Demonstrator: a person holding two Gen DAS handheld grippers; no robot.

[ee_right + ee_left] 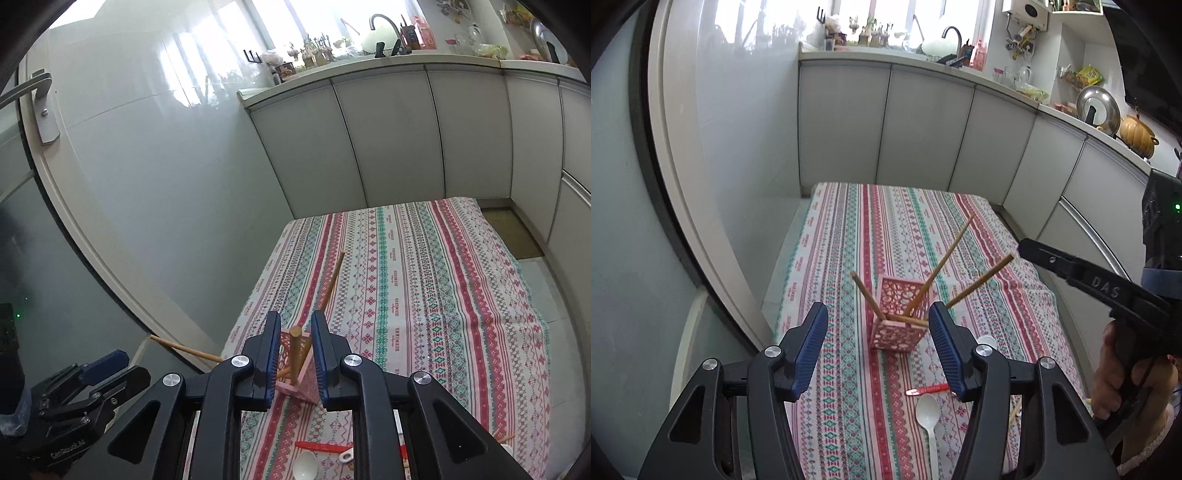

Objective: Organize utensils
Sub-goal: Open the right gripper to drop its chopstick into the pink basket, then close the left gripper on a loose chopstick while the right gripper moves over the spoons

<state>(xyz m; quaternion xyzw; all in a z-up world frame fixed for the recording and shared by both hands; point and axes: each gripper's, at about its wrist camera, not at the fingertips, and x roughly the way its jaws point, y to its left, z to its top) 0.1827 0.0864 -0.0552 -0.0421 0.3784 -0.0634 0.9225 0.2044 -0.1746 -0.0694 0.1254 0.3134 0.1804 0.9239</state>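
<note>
Left wrist view: the left tongs [878, 325] hang spread wide above the striped cloth of the worktop [846, 240], holding nothing, their blue pads either side of the pink holder [899, 321] without touching it. Three wooden chopsticks [940, 266] lean out of that openwork holder in different directions. Nearer the camera lie a white spoon [928, 410] and a red utensil [929, 389] with white lettering too small to read. At the right edge a hand [1115, 384] grips the right tongs' handle, which bears the raised letters "DAS".

Right wrist view: the right tongs [293, 350] are parted, with a chopstick [294, 354] standing upright in the holder [301, 380] between the pads; whether a pad touches it I cannot tell. The left tongs [107, 363] show at lower left, with a label like "GenRobot.AI". The cloth's stripes carry a repeated word, seemingly "HANDMADE".
</note>
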